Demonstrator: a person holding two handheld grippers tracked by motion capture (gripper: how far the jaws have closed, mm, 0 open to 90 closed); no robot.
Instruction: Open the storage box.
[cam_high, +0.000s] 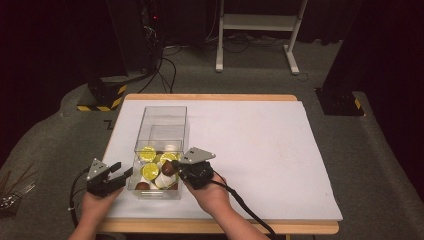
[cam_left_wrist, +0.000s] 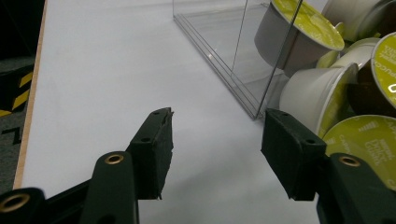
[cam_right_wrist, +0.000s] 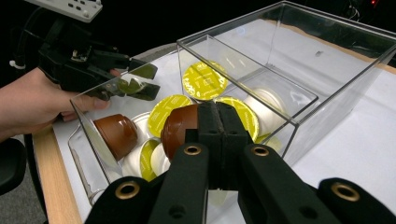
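Observation:
A clear plastic box stands on the white table top and holds several coffee capsules, most with yellow-green lids. My right gripper reaches over the box's near right corner. Its jaws are shut on the edge of a brown capsule, which hangs above the others. A second brown capsule lies at the box's near left. My left gripper sits just outside the box's left wall, low over the table. It is open, with bare table between its fingers. Capsules show through the wall.
The white table top has a wooden edge toward me. The far half of the box holds nothing. The right gripper's cable trails off the near edge. A white stand and black equipment with hazard stripes are on the floor beyond.

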